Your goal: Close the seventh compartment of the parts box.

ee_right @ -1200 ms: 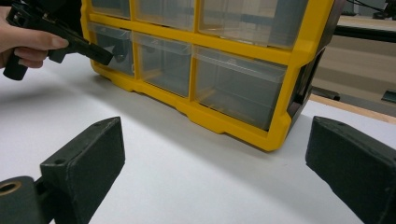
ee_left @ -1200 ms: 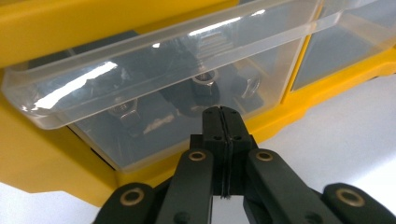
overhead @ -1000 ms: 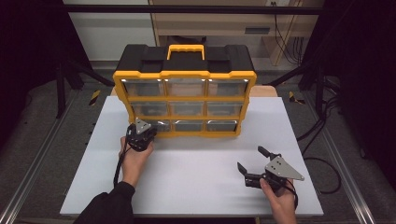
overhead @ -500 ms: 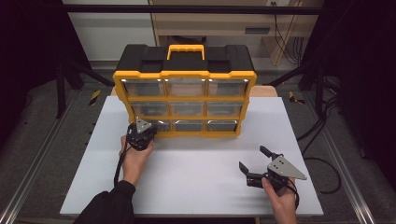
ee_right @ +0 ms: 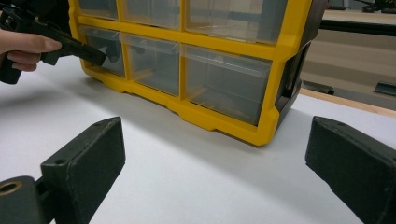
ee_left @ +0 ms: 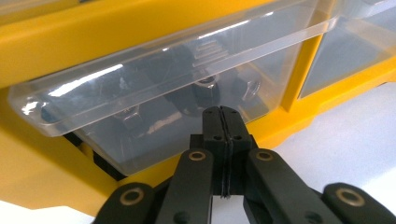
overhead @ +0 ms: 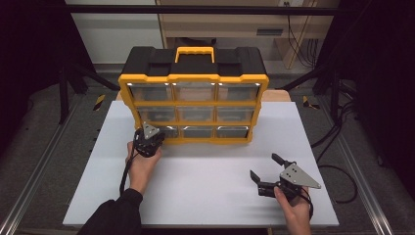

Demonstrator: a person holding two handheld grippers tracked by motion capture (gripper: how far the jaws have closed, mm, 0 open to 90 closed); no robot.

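Observation:
A yellow and black organiser with several clear drawers stands upright at the back of the white table. My left gripper is shut, its tips at the front of the bottom-left drawer. In the left gripper view the shut jaws touch that clear drawer just under its lip, with nothing seen between them. Metal nuts lie inside. My right gripper is open and empty, low over the table's front right. It faces the organiser, and the left gripper shows far off.
The organiser's yellow carry handle lies on its black top. Bare white table stretches between the two hands. Metal rails run along both sides, and a black cable loops on the floor at the right.

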